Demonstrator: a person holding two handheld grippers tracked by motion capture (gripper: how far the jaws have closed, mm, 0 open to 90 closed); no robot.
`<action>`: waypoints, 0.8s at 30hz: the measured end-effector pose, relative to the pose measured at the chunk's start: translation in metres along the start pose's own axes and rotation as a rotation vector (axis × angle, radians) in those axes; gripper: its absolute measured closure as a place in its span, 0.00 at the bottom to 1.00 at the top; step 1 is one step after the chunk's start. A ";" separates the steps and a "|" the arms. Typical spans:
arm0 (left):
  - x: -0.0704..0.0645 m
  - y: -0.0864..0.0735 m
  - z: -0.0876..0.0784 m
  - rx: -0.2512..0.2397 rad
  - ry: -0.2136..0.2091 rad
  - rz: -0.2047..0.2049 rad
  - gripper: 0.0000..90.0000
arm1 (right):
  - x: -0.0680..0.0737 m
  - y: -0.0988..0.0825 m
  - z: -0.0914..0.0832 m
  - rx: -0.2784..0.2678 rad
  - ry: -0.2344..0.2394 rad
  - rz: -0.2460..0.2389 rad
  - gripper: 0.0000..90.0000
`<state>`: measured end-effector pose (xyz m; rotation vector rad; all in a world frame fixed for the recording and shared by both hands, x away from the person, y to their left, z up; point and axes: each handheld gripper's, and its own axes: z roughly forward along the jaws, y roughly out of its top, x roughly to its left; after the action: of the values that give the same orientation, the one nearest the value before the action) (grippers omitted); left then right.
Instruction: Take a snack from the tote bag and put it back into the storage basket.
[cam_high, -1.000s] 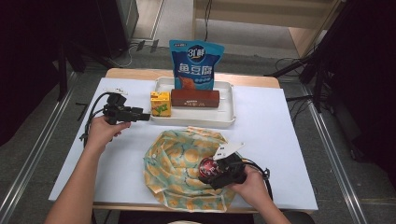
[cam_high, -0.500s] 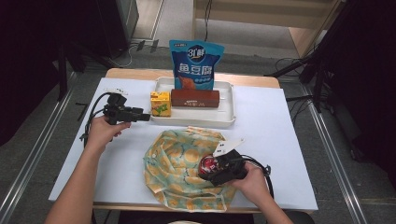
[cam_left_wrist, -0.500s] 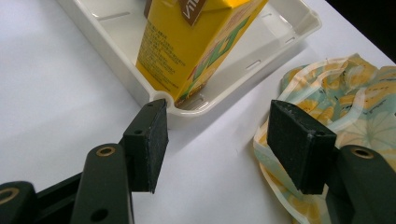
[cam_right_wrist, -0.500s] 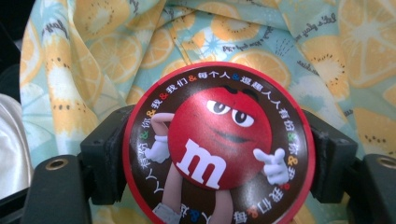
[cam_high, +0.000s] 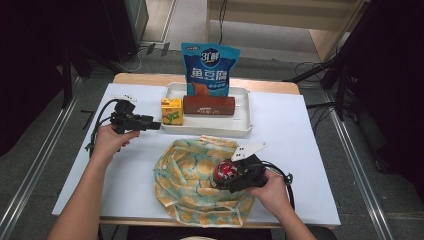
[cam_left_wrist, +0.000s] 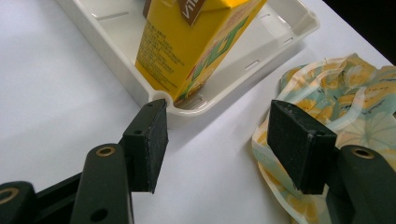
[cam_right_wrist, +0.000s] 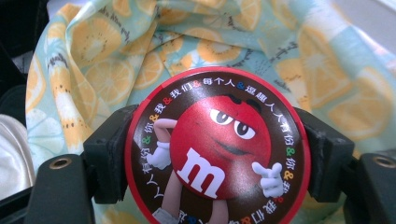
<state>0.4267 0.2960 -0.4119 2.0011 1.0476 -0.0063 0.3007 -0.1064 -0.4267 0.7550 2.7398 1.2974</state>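
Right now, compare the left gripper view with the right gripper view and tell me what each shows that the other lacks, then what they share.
Left gripper view alone: the open left tool, the yellow juice carton standing in a corner of the white tray, and bare white table.

Right gripper view alone: the right tool clamped on a round red candy tin.

Both: the lemon-print fabric bag.

left side of table (cam_high: 75, 170): bare white top, room to pass
right side: bare, open
tray (cam_high: 243, 127): blocks middle back; juice box (cam_high: 171, 110), brown pack (cam_high: 208, 105), blue bag (cam_high: 210, 69) stand there
left gripper (cam_left_wrist: 217, 135): jaws apart, tray corner just ahead
front middle: cloth bag (cam_high: 192, 185) covers table
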 end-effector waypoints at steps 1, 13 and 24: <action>0.000 0.000 0.000 -0.001 -0.001 0.001 0.43 | -0.001 0.001 -0.002 -0.001 -0.002 0.005 0.28; -0.002 -0.001 -0.001 0.001 -0.009 0.006 0.43 | -0.007 0.012 -0.009 -0.008 -0.023 0.025 0.28; -0.003 -0.003 -0.003 0.000 -0.011 0.007 0.43 | -0.009 0.025 -0.012 0.000 -0.012 0.034 0.28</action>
<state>0.4215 0.2967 -0.4108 2.0027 1.0335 -0.0135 0.3162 -0.1050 -0.4023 0.8098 2.7300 1.2946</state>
